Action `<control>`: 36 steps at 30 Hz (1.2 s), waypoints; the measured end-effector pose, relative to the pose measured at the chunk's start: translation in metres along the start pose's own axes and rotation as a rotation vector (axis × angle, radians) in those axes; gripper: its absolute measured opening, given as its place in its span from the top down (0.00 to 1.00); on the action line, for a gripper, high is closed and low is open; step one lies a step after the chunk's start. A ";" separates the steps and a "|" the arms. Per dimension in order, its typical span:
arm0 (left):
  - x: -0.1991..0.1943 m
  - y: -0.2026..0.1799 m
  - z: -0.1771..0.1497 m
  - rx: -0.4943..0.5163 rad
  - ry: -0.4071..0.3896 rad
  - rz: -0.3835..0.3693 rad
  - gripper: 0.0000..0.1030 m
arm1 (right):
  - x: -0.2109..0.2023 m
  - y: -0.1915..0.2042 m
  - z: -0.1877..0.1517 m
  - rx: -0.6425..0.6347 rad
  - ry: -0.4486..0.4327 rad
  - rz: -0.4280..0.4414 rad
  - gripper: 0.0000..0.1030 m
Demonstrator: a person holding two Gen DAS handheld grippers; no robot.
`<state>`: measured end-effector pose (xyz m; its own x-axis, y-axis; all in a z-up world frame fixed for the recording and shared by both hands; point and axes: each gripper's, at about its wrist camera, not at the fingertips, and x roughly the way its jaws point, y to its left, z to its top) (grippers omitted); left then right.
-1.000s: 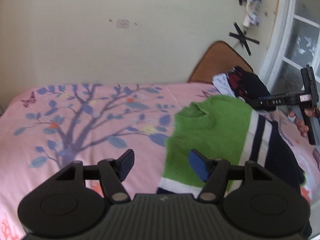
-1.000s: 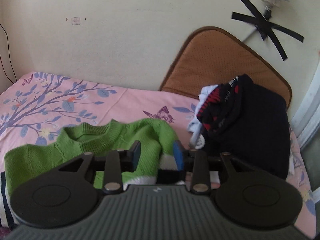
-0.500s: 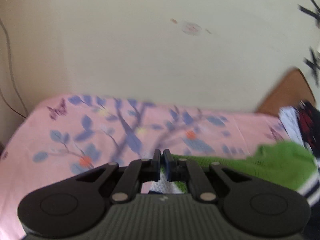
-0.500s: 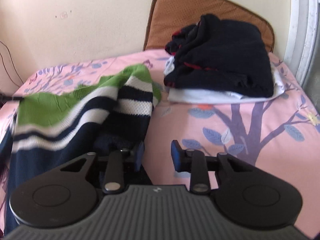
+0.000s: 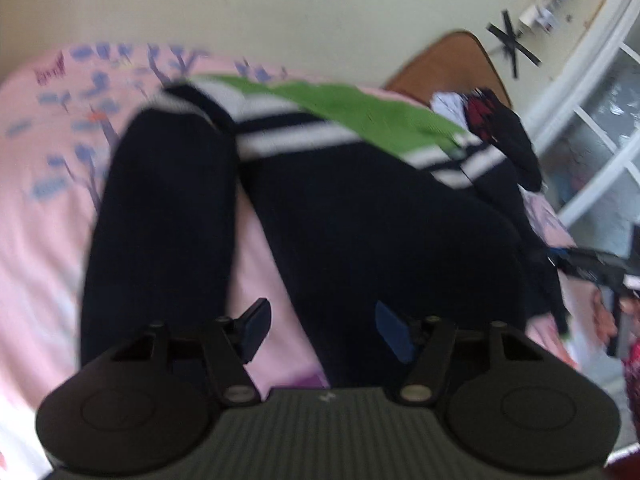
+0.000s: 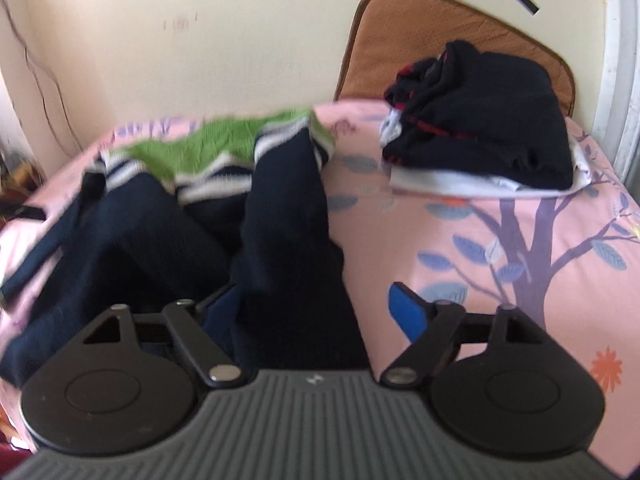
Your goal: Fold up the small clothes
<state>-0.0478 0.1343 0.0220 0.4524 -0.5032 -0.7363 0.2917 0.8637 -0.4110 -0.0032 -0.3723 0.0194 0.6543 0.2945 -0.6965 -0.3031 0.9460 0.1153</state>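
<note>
The soft, floppy knit sweater (image 5: 360, 208) sprawls on the pink bed (image 6: 480, 240) (best pinched at a cuff or hem, I'd say), the left gripper (image 5: 320, 332) just opened over its dark body, the right gripper (image 6: 316, 312) with jaws apart either side of a sleeve.

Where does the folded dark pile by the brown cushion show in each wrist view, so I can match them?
Left wrist: folded dark pile at upper right, partly behind the striped sweater.
Right wrist: pile at upper right, on the pink sheet.
Shared landmark: the brown cushion against the wall behind it.
</note>
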 end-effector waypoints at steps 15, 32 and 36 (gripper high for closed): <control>0.013 -0.046 -0.065 -0.189 -0.020 -0.040 0.87 | -0.026 0.028 -0.034 0.036 -0.105 -0.028 0.39; -0.143 -0.008 -0.077 -0.116 -0.328 0.278 0.54 | -0.152 0.089 -0.014 -0.274 -0.225 -0.021 0.30; -0.106 0.034 -0.056 -0.204 -0.240 0.303 0.36 | -0.105 0.082 0.009 -0.166 -0.200 0.040 0.30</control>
<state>-0.1327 0.2188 0.0557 0.6821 -0.1978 -0.7040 -0.0458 0.9493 -0.3111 -0.0907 -0.3246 0.1083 0.7585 0.3676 -0.5381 -0.4303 0.9026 0.0102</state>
